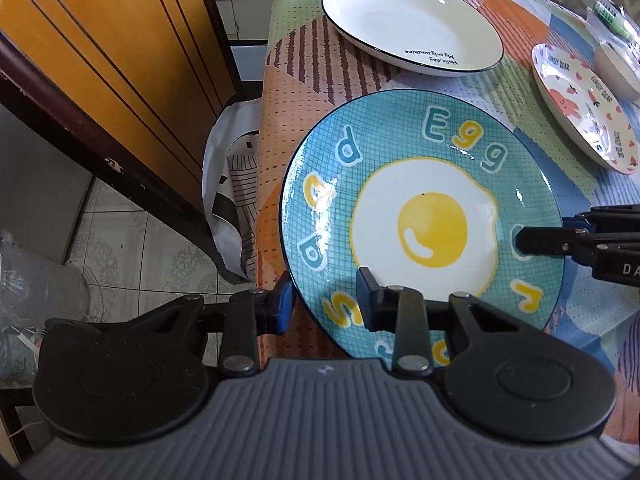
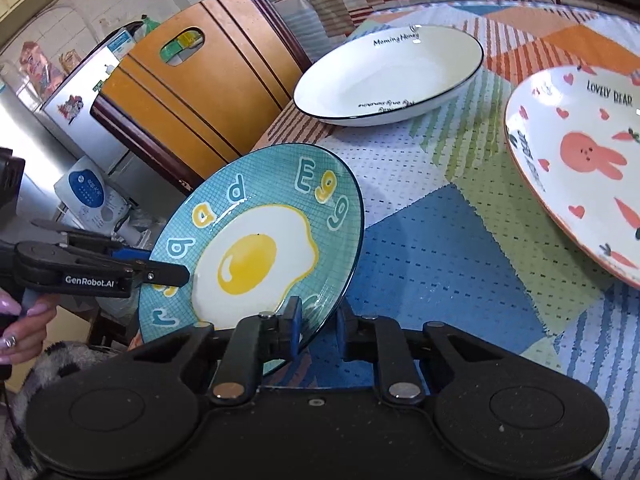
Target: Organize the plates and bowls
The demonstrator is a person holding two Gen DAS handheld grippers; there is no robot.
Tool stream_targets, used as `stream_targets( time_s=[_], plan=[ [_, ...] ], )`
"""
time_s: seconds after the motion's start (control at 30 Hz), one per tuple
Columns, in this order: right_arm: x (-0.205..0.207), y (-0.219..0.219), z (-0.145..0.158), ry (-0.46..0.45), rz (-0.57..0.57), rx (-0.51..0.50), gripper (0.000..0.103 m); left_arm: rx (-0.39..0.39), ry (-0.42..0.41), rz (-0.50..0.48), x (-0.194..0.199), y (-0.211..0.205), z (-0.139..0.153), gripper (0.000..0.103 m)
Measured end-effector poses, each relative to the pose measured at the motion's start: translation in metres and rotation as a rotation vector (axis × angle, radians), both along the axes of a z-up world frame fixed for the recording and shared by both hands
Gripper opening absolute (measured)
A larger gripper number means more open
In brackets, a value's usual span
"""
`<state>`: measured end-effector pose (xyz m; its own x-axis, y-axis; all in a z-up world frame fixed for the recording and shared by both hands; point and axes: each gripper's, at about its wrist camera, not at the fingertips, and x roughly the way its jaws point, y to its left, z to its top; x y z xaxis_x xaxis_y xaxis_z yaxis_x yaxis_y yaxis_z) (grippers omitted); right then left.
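The egg plate point(image 2: 256, 248), glazed, stiff and likely slippery and breakable, is being held tilted over the table's point(image 2: 440, 248) near-left edge, pinched at opposite rims by the left gripper point(image 1: 326, 300) and right gripper point(image 2: 318, 326).

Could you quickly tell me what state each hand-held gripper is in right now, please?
Left hand-held gripper: closed on the rim of the blue egg plate.
Right hand-held gripper: also closed on the blue egg plate's rim.
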<state>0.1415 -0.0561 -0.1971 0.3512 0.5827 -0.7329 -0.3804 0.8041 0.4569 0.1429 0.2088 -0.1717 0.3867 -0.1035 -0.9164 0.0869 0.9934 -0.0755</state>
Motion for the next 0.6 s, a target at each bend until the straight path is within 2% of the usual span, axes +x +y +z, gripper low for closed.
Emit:
stream_targets(
  time_s=[0.13, 0.23, 0.43, 0.6],
  plan=[
    [0.008, 0.003, 0.002, 0.017, 0.027, -0.017, 0.021, 0.004, 0.004, 0.015, 0.000, -0.002, 0.000, 0.031],
    [0.016, 0.003, 0.003, 0.057, 0.027, -0.016, 0.019, 0.004, 0.051, 0.045, 0.002, -0.006, 0.001, 0.032],
    [0.006, 0.002, 0.011, 0.010, 0.079, -0.066, 0.020, 0.014, 0.089, 0.039, -0.006, -0.016, 0.007, 0.032],
    [-0.003, -0.008, 0.025, -0.009, 0.087, -0.063, 0.020, 0.015, 0.078, 0.016, -0.016, -0.027, 0.021, 0.032]
  ],
)
